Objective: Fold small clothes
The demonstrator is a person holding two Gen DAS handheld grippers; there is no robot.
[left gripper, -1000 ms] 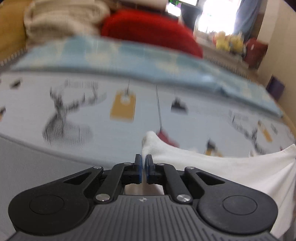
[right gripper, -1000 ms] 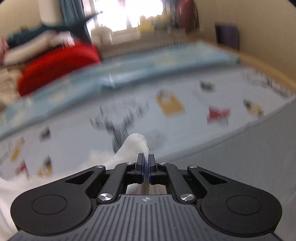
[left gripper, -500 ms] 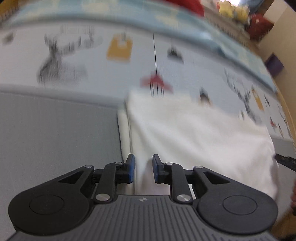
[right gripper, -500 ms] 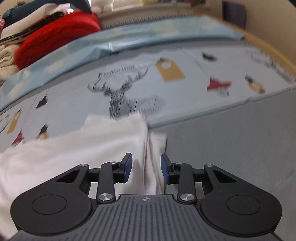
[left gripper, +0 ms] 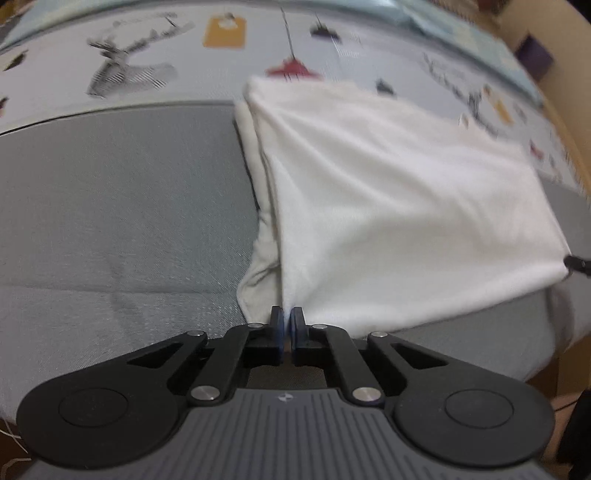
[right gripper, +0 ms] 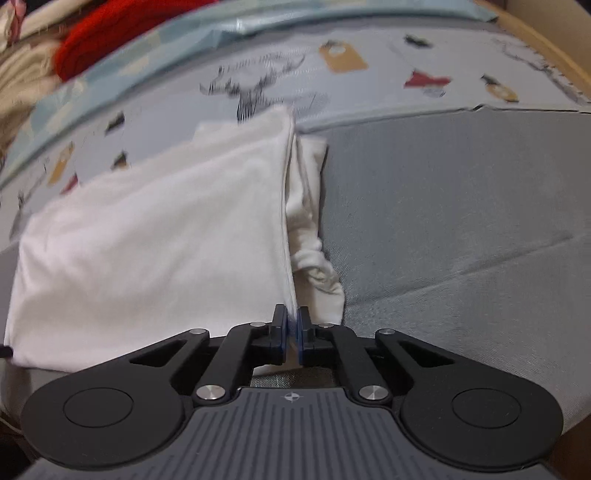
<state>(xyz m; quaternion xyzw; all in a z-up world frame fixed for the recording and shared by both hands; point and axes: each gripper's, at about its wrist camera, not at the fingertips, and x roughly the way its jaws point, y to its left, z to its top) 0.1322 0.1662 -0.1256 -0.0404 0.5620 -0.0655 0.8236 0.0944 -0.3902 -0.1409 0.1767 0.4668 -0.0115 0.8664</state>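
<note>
A white garment [left gripper: 388, 199] lies folded flat, half on a grey cushion [left gripper: 118, 206] and half on a printed sheet [left gripper: 155, 66]. My left gripper [left gripper: 287, 321] is at its near left corner, jaws closing tight with the cloth edge pinched between the pads. A rumpled sleeve [left gripper: 258, 266] sticks out beside that corner. In the right wrist view the same garment [right gripper: 155, 236] spreads to the left. My right gripper [right gripper: 291, 321] is at the near right corner, jaws closing tight on the hem, with a bunched sleeve [right gripper: 314, 258] just to its right.
The grey cushion [right gripper: 461, 221] runs wide to the right. Behind the printed sheet lie a light blue blanket [right gripper: 177, 48], a red bundle [right gripper: 110, 33] and cream fabric [right gripper: 22, 74]. A wooden bed edge [right gripper: 546, 48] borders the far right.
Both grippers held far corners of the garment up, laid it down and opened. They then drew back toward me, tipped downward, and shut on the near corners.
</note>
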